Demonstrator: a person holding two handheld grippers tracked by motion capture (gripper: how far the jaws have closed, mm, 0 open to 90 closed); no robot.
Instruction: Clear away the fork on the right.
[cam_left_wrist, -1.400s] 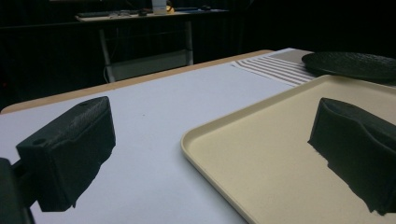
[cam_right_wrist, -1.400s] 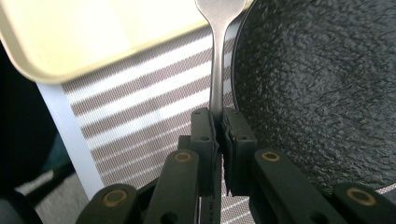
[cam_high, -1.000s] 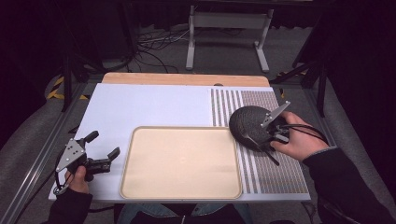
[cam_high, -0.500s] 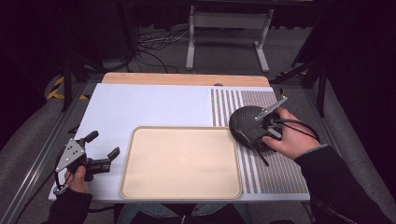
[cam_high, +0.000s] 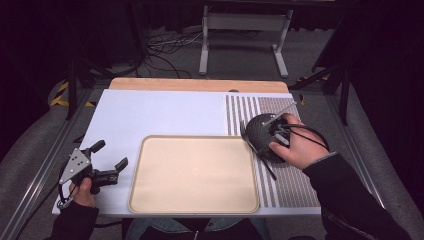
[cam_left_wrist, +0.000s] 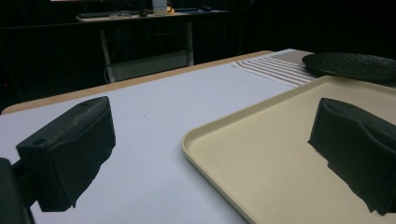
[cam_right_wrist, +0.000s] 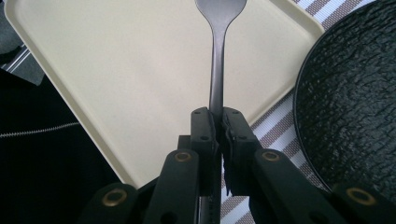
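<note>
My right gripper is shut on the thin handle of a dark metal utensil, whose head runs off the top of the right gripper view over the beige tray. From above, the right gripper hangs over the black textured plate, and the utensil slants toward the table's near edge. That plate lies on the striped mat just right of the tray. My left gripper rests open left of the tray, and its jaws are spread wide with nothing between them.
A white sheet covers the table, with a striped placemat at its right and a wooden strip along the far edge. A metal stand and cables lie on the floor beyond. The plate shows past the tray's rim.
My right hand has shifted a little left over the black plate toward the tray, carrying the utensil. The left gripper has stayed put.
</note>
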